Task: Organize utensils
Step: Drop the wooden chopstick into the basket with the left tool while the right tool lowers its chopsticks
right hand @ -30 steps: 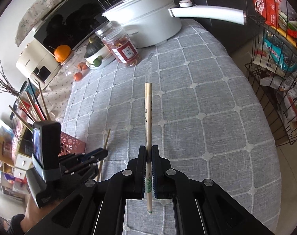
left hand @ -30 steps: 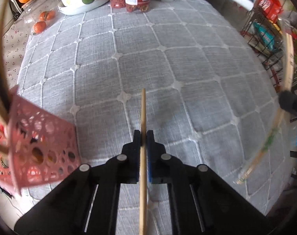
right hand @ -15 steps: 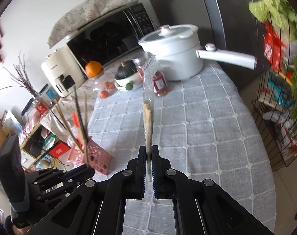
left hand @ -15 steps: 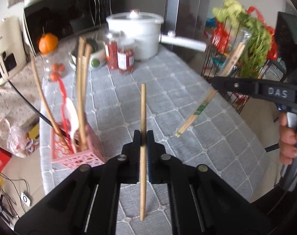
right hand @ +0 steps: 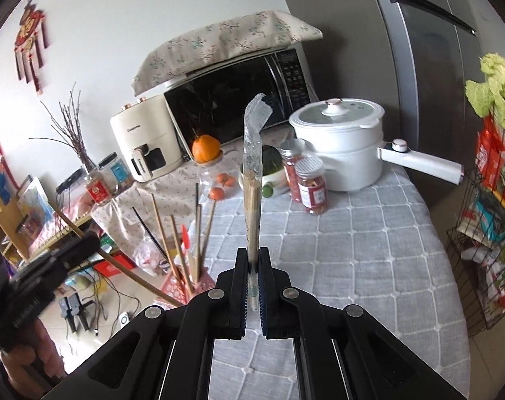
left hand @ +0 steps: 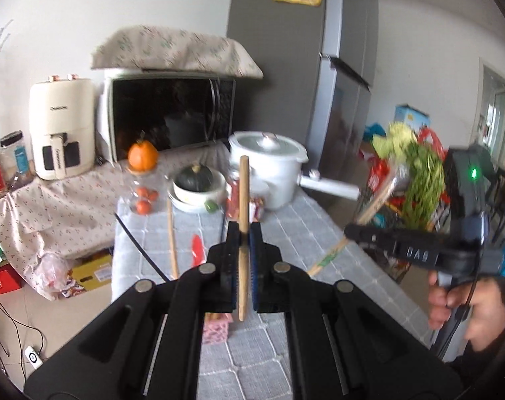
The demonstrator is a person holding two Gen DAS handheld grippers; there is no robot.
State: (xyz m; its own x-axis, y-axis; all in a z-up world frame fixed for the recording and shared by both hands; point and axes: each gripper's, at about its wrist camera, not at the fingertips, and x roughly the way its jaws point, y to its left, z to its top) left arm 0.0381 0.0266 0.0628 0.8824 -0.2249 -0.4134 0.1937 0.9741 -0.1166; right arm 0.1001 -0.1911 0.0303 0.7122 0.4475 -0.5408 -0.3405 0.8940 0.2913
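My left gripper (left hand: 242, 233) is shut on a single wooden chopstick (left hand: 243, 200) and holds it upright above the pink perforated utensil basket (left hand: 216, 328), which shows just below the jaws. My right gripper (right hand: 251, 256) is shut on a plastic-wrapped pair of chopsticks (right hand: 252, 186), held upright over the grey quilted tablecloth (right hand: 352, 250). In the right wrist view the pink basket (right hand: 179, 285) stands at the table's left edge with several chopsticks (right hand: 172, 233) and a red-and-white utensil in it. The left gripper (right hand: 82, 245) with its chopstick shows to the basket's left.
At the table's far end stand a white pot with a long handle (right hand: 345, 146), two red-filled jars (right hand: 310, 188), a bowl with a green squash (left hand: 197, 185), tomatoes and an orange. A microwave and air fryer sit behind. A wire rack of groceries (right hand: 485, 220) stands right of the table.
Both grippers have risen and tilted up, so the views go from the tablecloth to the room. The left gripper with its chopstick has come over the pink basket.
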